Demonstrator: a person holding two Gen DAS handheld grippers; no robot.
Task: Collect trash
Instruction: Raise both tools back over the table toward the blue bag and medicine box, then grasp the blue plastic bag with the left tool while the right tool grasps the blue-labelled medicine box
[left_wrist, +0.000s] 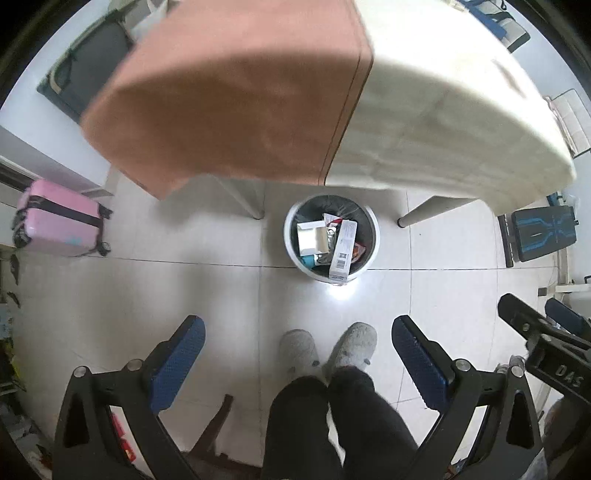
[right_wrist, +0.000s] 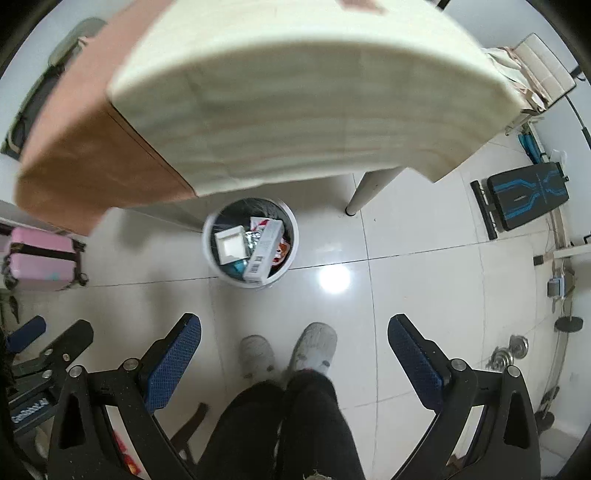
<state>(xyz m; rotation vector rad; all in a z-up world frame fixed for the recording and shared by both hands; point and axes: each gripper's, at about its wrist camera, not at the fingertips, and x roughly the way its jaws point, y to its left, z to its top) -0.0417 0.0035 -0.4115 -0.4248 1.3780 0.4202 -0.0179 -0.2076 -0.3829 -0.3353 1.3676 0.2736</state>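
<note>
Left gripper: spread wide and empty, held over the tiled floor above the person's slippers.
Right gripper: likewise spread, nothing between its blue pads.
Trash bin: white round bin with a dark liner, standing on the floor just in front of the table's near edge, between two table legs.
Trash: inside the bin, a long white carton with a barcode leaning on the near rim, an open white box on the left side, crumpled foil and red wrappers between them.
Table: covered by a cream cloth and an orange cloth; no loose trash shows on the visible part.
Handling: cartons look light and stiff but crushable; take them across a narrow edge. Foil and wrappers look soft and slippery; pinch a crumpled fold.
Progress: the bin looks well filled, probably near the end.
</note>
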